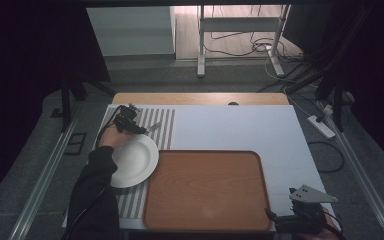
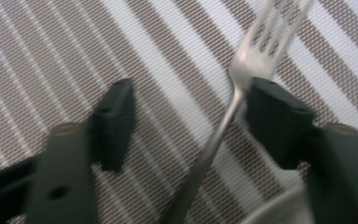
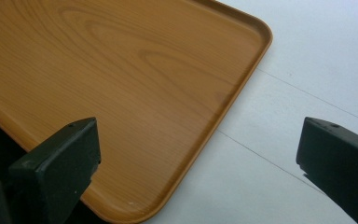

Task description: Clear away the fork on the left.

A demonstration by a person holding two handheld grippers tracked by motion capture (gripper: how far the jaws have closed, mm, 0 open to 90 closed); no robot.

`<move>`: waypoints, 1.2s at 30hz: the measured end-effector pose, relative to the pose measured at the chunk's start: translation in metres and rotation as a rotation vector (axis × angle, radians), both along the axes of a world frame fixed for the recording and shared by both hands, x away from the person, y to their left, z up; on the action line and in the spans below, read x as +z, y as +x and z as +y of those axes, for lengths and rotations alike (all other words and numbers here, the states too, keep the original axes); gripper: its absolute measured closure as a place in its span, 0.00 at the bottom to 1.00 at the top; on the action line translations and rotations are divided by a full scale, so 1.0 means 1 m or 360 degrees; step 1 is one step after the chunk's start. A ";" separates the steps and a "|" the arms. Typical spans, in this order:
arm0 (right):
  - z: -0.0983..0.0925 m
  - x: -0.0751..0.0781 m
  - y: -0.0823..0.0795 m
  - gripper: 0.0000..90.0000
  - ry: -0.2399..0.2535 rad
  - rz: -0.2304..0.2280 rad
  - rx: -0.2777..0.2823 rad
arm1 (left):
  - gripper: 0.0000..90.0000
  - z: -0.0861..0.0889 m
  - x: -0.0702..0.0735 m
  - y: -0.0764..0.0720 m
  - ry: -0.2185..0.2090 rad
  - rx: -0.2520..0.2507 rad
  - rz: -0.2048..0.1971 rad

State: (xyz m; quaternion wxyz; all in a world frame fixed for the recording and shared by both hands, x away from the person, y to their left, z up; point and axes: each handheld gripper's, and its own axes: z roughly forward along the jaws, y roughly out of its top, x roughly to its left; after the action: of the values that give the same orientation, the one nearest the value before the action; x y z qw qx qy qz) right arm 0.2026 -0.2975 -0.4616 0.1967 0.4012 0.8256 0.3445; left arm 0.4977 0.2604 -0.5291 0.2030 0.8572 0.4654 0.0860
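The left gripper (image 1: 139,129) is reaching over the striped placemat (image 1: 162,125) at about ten o'clock on the table, just beyond the far rim of the white plate (image 1: 132,161). In the left gripper view its jaws are standing partly apart, straddling a metal fork (image 2: 223,121) that is lying flat on the striped placemat (image 2: 74,56). The fork's neck is touching the right-hand jaw, while a clear gap is showing between the handle and the left-hand jaw, so the pads are not clamping it yet. The gripper is probably coming in across the handle near the tines, so that a squeeze would catch the thin neck rather than slide along its length. The tines are pointing toward one o'clock in that view, and the plate's rim (image 2: 279,210) is curving in at five o'clock, so the fork is lying just beside the plate.

The right gripper (image 1: 300,216) is hovering at five o'clock, near the tray's near right corner. Its jaws are standing wide apart with nothing between them, one over the wooden tray (image 3: 121,70) and one over the white table surface (image 3: 307,70). It seems to be waiting clear of the work while the bare tray (image 1: 205,190) is lying ready, perhaps to receive the tableware.
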 end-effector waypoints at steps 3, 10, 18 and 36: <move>0.000 0.000 0.000 0.00 -0.0002 0.0000 0.0001 | 0.60 0.006 0.001 -0.002 -0.0021 -0.0005 0.0013; 0.000 0.000 0.000 0.00 -0.0002 0.0001 0.0000 | 0.87 0.027 0.001 -0.008 -0.0044 -0.0014 0.0035; 0.001 0.000 0.000 0.00 -0.0009 0.0004 0.0005 | 0.94 0.030 0.001 -0.008 -0.0083 -0.0032 0.0050; 0.001 0.000 0.000 0.00 -0.0008 0.0002 0.0008 | 0.94 -0.021 0.013 -0.004 -0.0085 -0.0225 -0.0026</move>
State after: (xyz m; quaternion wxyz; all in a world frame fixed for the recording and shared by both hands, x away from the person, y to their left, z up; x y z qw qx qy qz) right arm 0.2028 -0.2966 -0.4612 0.1963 0.3989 0.8276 0.3427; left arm 0.4936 0.2391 -0.5161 0.2353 0.8815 0.4042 0.0659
